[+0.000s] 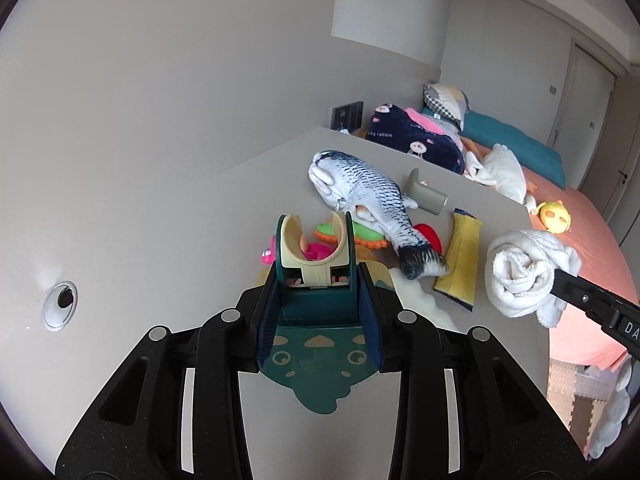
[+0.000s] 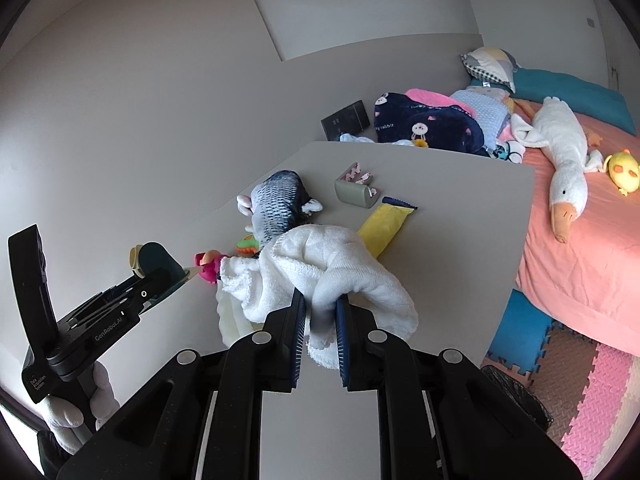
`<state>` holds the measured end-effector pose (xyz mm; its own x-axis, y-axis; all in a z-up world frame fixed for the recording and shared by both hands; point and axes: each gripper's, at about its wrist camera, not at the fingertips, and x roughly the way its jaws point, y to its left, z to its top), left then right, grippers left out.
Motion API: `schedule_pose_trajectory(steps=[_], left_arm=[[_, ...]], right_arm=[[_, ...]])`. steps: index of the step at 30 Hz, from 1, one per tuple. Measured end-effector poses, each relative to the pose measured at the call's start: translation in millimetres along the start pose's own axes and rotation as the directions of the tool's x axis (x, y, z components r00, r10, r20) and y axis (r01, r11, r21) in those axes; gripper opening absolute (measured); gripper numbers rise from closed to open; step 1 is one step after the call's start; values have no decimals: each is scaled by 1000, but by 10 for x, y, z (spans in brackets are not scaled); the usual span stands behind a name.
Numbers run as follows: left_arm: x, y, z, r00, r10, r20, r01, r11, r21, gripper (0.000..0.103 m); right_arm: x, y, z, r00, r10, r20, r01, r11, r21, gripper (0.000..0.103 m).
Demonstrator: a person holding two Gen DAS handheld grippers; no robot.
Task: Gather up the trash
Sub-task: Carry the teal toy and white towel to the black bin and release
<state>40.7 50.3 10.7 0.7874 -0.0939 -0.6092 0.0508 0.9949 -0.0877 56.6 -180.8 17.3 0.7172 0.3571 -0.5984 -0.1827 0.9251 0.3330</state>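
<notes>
My left gripper (image 1: 318, 312) is shut on a dark teal dustpan (image 1: 316, 376) with a cartoon face and a beige clip handle (image 1: 316, 248), held above the grey table (image 1: 180, 240). It shows at left in the right wrist view (image 2: 160, 268). My right gripper (image 2: 322, 320) is shut on a bunched white towel (image 2: 320, 272), lifted over the table; the towel also shows in the left wrist view (image 1: 524, 268). A yellow wrapper (image 1: 460, 260) (image 2: 386, 224) lies flat on the table.
On the table lie a plush fish (image 1: 364, 192) (image 2: 280, 204), a grey holder (image 1: 426, 196) (image 2: 356, 190), green and pink toys (image 1: 352, 234) (image 2: 208, 266). A bed (image 2: 580, 248) with a goose plush (image 2: 564, 160) stands right; foam mats (image 2: 592, 392) cover the floor.
</notes>
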Motion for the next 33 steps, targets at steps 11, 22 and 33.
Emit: schedule_pose_trajectory(steps=[11,22,33], left_arm=[[-322,-485,-45,997,-63,46,59,996,71,35],[-520,-1074,-158,988,-147,48,138,978,154,35],[-599,-1709,-260,969,-245,22,232,943,239,35]], right_arm=[[-522,-211,-78,997,-37,62,35,999,23,16],[-973,-558,-273,990,-101,104,94,993,70,16],[-1445,-939,-470,970,-197,142,181,976,121,16]])
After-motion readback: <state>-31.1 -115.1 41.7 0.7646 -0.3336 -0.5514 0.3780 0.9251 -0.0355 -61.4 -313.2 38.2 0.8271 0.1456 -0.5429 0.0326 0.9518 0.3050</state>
